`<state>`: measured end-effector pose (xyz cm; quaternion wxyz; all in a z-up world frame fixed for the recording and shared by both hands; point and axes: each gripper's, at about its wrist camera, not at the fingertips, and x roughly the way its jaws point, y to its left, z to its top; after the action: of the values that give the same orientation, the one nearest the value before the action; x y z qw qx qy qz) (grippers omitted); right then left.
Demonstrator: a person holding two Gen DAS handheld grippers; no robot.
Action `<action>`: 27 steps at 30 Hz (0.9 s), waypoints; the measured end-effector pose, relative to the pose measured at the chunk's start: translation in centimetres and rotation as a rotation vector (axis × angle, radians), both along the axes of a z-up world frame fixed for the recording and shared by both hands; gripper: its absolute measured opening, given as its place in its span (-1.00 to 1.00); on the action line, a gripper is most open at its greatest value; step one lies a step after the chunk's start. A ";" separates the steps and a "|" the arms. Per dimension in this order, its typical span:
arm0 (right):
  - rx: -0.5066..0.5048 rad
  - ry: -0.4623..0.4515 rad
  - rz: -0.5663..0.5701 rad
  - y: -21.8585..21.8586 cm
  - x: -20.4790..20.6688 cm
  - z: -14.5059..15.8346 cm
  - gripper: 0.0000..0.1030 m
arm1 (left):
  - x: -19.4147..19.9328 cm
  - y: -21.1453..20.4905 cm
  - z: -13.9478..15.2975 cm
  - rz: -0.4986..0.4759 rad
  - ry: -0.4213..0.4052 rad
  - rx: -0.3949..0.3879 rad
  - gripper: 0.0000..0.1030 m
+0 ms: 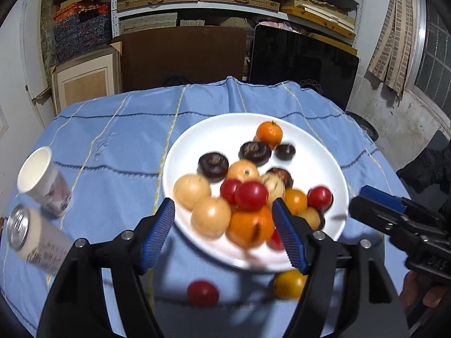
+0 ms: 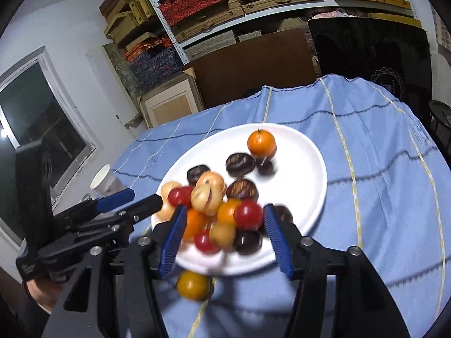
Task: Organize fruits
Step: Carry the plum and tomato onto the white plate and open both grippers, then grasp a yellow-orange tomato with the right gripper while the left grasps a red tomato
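Left tongs (image 1: 222, 235): spread wide and gripping nothing, poised low over the near side of the white plate (image 1: 318, 143), framing the heap of fruit.
Right tongs (image 2: 225, 236): also parted and empty, over the same near rim; seen from the left camera they come in from the right, and whether their tips touch the plate is unclear.
Fruit on plate: most of it is piled toward the near edge, red, orange, pale yellow and dark pieces touching one another; one mandarin (image 1: 269, 133) sits alone at the far side.
Fruit off plate: a red fruit (image 1: 203, 293) and a yellow-orange fruit (image 1: 290, 283) lie on the blue cloth (image 1: 118, 140) just beside the near rim.
Step in hand: probably picking up the strays; both views are blurred, so this is a guess.
Doing it well: take one stray at a time, close across its widest part with light pressure, since round fruit will likely roll; release it onto the bare far half of the plate, not onto the heap.
Edges: strays sit toward the near side of the surface, so a nudge could roll them off.
Open room: bare cloth lies left and beyond the plate; a paper cup (image 1: 42, 180) and a can (image 1: 31, 236) crowd the far left.
Crowding: both tongs work the same rim, so move them in turn.
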<state>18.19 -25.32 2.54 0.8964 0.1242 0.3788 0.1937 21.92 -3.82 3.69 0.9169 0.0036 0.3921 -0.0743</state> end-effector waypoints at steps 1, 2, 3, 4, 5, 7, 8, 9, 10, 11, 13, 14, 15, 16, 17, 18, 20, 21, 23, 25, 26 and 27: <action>0.000 0.002 0.006 -0.2 -0.8 -0.1 0.16 | -0.8 0.2 -0.1 -0.002 -0.002 0.003 0.38; -0.006 0.005 0.013 -0.2 -1.8 -0.3 0.16 | -1.9 0.3 -0.2 -0.005 -0.002 0.009 0.40; -0.014 0.007 0.015 -0.2 -2.6 -0.4 0.16 | -2.7 0.4 -0.3 -0.005 -0.002 0.012 0.43; -0.019 0.008 0.016 -0.3 -3.2 -0.5 0.16 | -3.7 0.6 -0.5 -0.005 -0.001 0.017 0.44; -0.023 0.009 0.019 -0.3 -3.9 -0.7 0.16 | -4.7 0.7 -0.7 -0.006 0.002 0.017 0.45; -0.032 0.019 0.026 -0.2 -5.2 -1.2 0.16 | -6.5 1.2 -1.2 -0.010 0.012 0.004 0.50; -0.036 0.022 0.026 -0.2 -5.7 -1.4 0.16 | -7.3 1.3 -1.4 -0.008 0.015 -0.002 0.51; -0.040 0.027 0.030 -0.1 -6.3 -1.7 0.16 | -8.3 1.7 -1.8 0.003 0.022 -0.005 0.51; -0.044 0.032 0.035 0.1 -6.7 -2.0 0.16 | -9.0 1.9 -2.1 0.012 0.028 -0.005 0.51; -0.048 0.040 0.039 0.3 -7.1 -2.3 0.16 | -9.7 2.1 -2.4 0.019 0.033 -0.006 0.51; -0.062 0.055 0.045 0.8 -7.7 -2.9 0.16 | -10.8 2.4 -3.1 0.021 0.052 0.002 0.51; -0.075 0.059 0.048 1.1 -8.0 -3.1 0.16 | -11.2 2.4 -3.4 0.019 0.060 0.011 0.51; -0.086 0.060 0.051 1.4 -8.3 -3.2 0.16 | -11.7 2.4 -3.7 0.017 0.063 0.025 0.52; -0.095 0.059 0.055 1.7 -8.4 -3.3 0.16 | -12.0 2.4 -3.8 0.015 0.061 0.035 0.52; -0.109 0.058 0.059 2.1 -8.7 -3.3 0.16 | -12.3 2.4 -3.8 0.014 0.057 0.043 0.52; -0.118 0.057 0.061 2.3 -8.8 -3.3 0.16 | -12.5 2.6 -3.8 0.013 0.052 0.050 0.52; -0.149 0.052 0.067 3.1 -9.1 -3.4 0.16 | -12.8 3.0 -3.8 0.019 0.048 0.058 0.56; -0.166 0.052 0.068 3.4 -9.0 -3.5 0.16 | -13.0 3.3 -3.9 0.031 0.044 0.062 0.62; -0.211 0.055 0.077 4.6 -8.6 -3.8 0.16 | -12.9 4.0 -3.7 0.054 0.038 0.063 0.64; -0.243 0.063 0.085 5.7 -7.9 -4.2 0.16 | -12.7 4.8 -3.6 0.080 0.036 0.053 0.64; -0.266 0.065 0.085 6.6 -7.3 -4.4 0.16 | -12.6 5.2 -3.6 0.087 0.039 0.045 0.63; -0.274 0.067 0.090 7.1 -6.8 -4.5 0.16 | -12.5 5.6 -3.6 0.093 0.043 0.035 0.63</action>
<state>11.40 -18.24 -2.00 0.8821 -0.0101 0.4368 0.1759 9.42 1.76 0.05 0.9104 -0.0001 0.4129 -0.0246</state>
